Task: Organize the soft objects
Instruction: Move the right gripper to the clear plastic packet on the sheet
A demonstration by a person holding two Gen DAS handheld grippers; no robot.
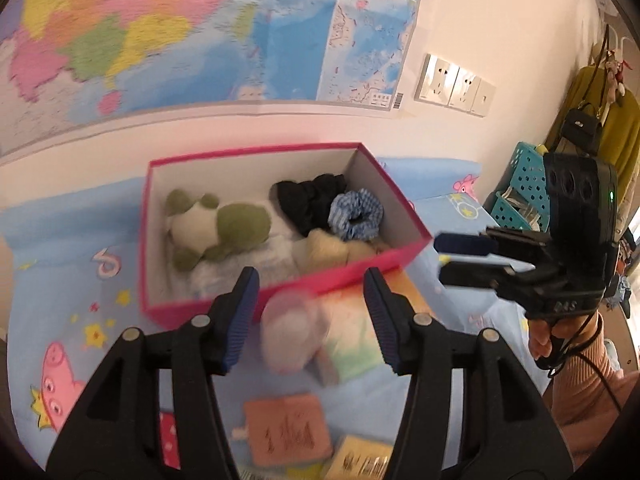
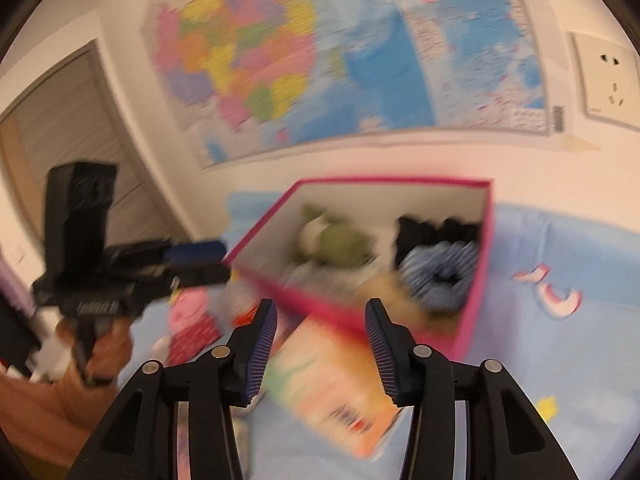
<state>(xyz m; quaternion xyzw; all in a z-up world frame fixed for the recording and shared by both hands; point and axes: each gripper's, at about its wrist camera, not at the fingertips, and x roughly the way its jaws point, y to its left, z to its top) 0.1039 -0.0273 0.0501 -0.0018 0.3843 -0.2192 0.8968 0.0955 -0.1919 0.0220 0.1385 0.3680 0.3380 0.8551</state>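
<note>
Hovering before the pink box (image 1: 280, 296), left gripper (image 1: 310, 316) gaping, nothing gripped. Right gripper (image 2: 320, 346) gaping too, empty. Showing only from the left: a pale plush (image 1: 294, 336), blurred.

A child's bedroom at home: beneath the tool lies a blue cartoon-pig bedsheet (image 1: 60, 248), ahead of it hangs a colourful wall map (image 1: 168, 28), and off to its right hang a yellow garment (image 1: 624, 128) and a black handbag (image 1: 582, 128).

The left gripper (image 1: 310, 312) is hovering with jaws apart over a blurred pale plush (image 1: 294, 336), just before the pink box (image 1: 280, 292) holding a green plush (image 1: 220, 228)
</note>
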